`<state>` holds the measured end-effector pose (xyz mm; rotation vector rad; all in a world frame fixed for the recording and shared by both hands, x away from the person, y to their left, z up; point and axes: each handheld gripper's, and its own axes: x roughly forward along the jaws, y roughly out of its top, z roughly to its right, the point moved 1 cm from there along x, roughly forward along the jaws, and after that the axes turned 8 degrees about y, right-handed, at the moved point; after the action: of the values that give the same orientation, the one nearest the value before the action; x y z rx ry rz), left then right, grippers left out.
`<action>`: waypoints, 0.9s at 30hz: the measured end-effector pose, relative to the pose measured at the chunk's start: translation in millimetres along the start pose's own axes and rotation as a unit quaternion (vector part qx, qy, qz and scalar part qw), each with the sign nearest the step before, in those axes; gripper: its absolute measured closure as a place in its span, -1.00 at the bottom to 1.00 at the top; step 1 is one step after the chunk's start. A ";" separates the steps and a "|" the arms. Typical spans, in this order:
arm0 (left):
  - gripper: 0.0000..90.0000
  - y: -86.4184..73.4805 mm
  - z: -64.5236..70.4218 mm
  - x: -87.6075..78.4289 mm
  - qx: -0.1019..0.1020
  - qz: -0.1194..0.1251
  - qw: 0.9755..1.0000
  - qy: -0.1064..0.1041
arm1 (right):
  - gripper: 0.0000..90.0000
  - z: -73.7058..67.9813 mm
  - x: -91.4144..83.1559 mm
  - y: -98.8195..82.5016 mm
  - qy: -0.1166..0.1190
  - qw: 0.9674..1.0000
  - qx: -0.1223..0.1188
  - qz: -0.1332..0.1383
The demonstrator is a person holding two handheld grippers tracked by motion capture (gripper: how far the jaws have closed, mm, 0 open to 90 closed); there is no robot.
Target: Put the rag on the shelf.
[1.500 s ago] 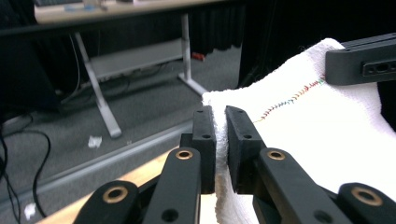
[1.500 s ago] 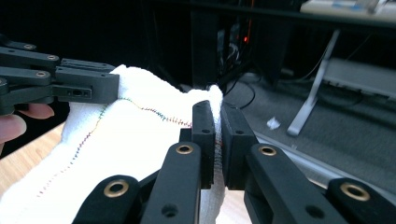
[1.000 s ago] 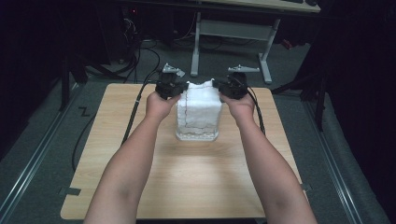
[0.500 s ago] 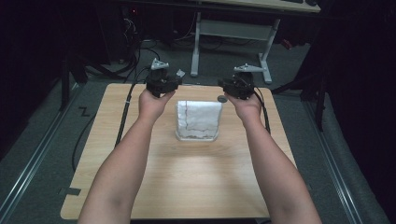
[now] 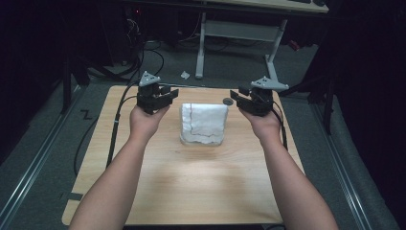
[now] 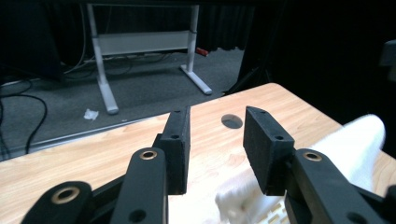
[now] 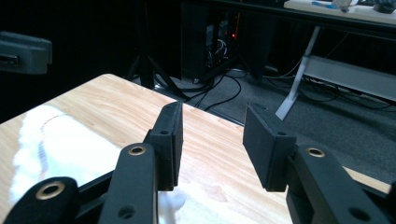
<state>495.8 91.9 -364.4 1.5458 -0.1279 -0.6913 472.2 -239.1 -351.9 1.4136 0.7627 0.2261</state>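
A folded white cloth (image 5: 203,123) with a thin dark line along its edge lies flat on the wooden table (image 5: 191,191), toward the far middle. My left gripper (image 5: 168,94) hovers just left of the cloth's far corner, open and empty. To the right of the other far corner, my right gripper (image 5: 237,97) also stands open with nothing in it. In the left gripper view the open gripper (image 6: 217,144) has the cloth (image 6: 359,140) off to the right. In the right gripper view the open gripper (image 7: 212,140) has the cloth (image 7: 60,140) to the left.
A small dark round spot (image 5: 229,101) marks the table near its far edge, beside the right gripper. Beyond the table stand a white desk frame (image 5: 239,33), floor cables (image 5: 158,57) and a white scrap (image 5: 185,74). Bare wood stretches toward the near edge.
Both grippers have left the cloth's far edge and moved apart, left one leftward, right one rightward. The cloth now lies flat, untouched.
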 end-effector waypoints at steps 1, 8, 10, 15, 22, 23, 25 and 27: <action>0.37 -1.7 0.6 -4.3 0.001 0.001 1.000 0.000 | 0.27 -2.1 -4.2 -1.5 -0.001 1.000 -0.002 0.001; 0.36 -16.9 5.9 -38.8 0.008 0.006 1.000 0.001 | 0.29 -18.8 -35.1 -14.2 0.000 1.000 -0.018 0.009; 0.36 -25.3 8.1 -50.5 0.005 0.007 1.000 -0.004 | 0.32 -23.2 -43.3 -20.4 0.000 1.000 -0.021 0.009; 0.32 -52.6 12.9 -77.5 0.008 0.009 1.000 -0.007 | 0.36 -33.0 -60.2 -40.2 -0.009 0.999 -0.030 -0.001; 0.24 -91.9 13.9 -100.9 0.006 -0.004 1.000 -0.011 | 0.23 -42.0 -73.4 -69.5 -0.009 0.999 -0.027 -0.014; 0.23 -99.0 14.4 -102.4 0.001 -0.008 1.000 -0.014 | 0.22 -43.9 -74.5 -74.7 -0.008 0.999 -0.028 -0.015; 0.21 -114.5 16.4 -103.0 -0.002 -0.021 1.000 -0.021 | 0.18 -47.4 -74.8 -85.0 -0.003 0.999 -0.029 -0.018; 0.20 -131.1 19.0 -100.7 0.005 -0.039 0.999 -0.022 | 0.15 -52.3 -73.1 -97.6 0.004 0.999 -0.024 -0.025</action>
<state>362.4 139.7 -451.6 1.5526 -0.1045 -0.7865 357.9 -256.6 -416.9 1.3473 0.7931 0.2090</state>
